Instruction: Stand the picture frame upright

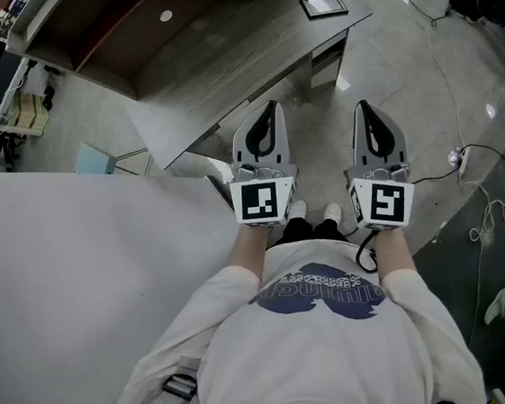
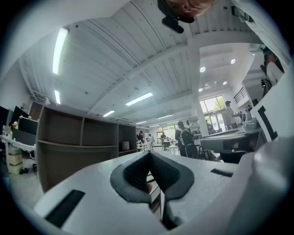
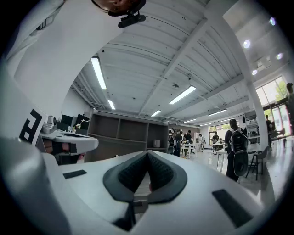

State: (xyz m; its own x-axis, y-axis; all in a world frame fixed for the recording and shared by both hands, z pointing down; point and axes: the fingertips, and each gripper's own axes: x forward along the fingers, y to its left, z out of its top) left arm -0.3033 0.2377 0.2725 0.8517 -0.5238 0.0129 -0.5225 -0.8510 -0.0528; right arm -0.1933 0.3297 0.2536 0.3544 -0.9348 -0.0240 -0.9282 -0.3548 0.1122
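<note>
Jaws together, picture frame (image 1: 323,5) flat on desk (image 1: 245,57)

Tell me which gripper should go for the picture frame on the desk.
Right, probably: the picture frame lies flat on the desk, nearer the right gripper than the left gripper. Both are shut, empty and far from it.

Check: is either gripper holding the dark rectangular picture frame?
No: the dark rectangular picture frame lies on the grey wooden desk, apart from the left gripper and right gripper, both shut.
</note>
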